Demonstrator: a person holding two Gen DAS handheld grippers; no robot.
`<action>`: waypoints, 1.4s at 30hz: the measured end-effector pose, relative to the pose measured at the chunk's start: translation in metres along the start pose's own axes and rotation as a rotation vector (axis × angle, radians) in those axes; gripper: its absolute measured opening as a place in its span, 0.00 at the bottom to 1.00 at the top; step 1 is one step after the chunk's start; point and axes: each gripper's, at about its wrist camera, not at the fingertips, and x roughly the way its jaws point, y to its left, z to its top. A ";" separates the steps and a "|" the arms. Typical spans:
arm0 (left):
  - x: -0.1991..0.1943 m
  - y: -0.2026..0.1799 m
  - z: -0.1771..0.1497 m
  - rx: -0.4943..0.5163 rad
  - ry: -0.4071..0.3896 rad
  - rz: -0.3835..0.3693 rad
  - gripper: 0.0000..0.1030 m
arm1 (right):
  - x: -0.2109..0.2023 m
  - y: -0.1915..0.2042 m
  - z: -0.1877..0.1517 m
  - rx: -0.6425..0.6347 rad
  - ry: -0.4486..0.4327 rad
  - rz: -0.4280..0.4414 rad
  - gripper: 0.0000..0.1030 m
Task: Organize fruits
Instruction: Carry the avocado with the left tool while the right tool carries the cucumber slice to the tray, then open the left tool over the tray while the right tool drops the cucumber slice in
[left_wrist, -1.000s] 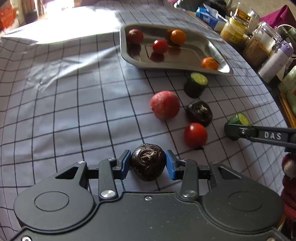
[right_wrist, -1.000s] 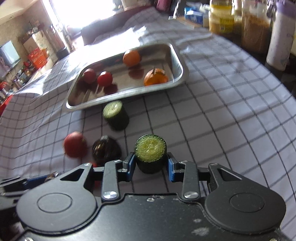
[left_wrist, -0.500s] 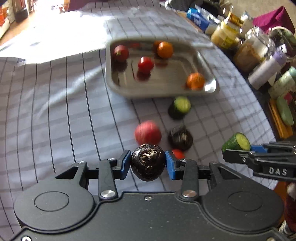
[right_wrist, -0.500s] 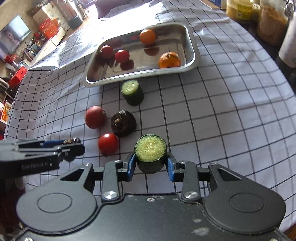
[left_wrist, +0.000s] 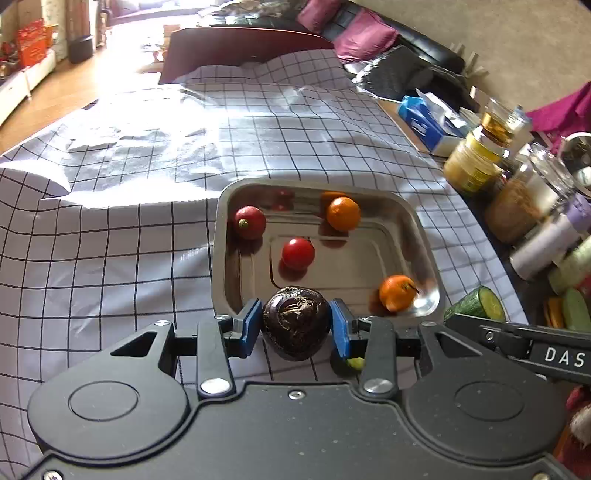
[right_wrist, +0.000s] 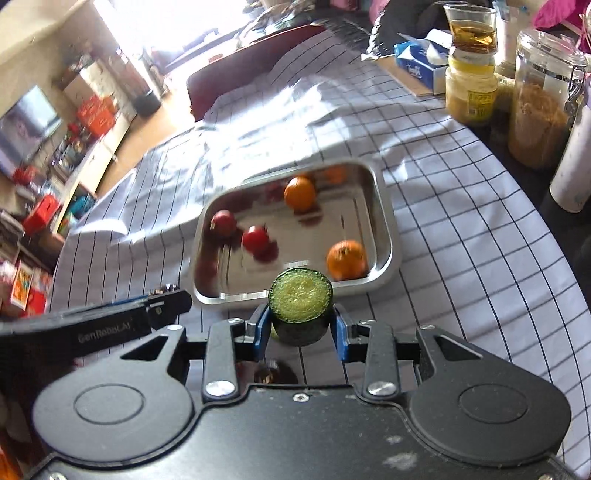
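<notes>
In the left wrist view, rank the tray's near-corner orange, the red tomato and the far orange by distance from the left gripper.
From the left gripper:
1. Near-corner orange, tray's near right corner.
2. Red tomato, tray's middle.
3. Far orange, by the tray's far wall.

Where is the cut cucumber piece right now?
The cucumber piece sits clamped in the right gripper, just before the metal tray near edge.
</notes>
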 end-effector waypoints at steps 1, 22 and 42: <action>0.004 -0.001 0.000 0.001 -0.002 0.003 0.47 | 0.004 0.000 0.003 0.004 0.001 0.000 0.35; 0.048 -0.011 0.002 -0.011 0.045 0.062 0.47 | 0.056 -0.012 0.043 0.069 -0.024 -0.017 0.35; 0.056 -0.018 0.000 0.029 0.044 0.092 0.47 | 0.073 -0.022 0.031 0.011 -0.115 -0.167 0.35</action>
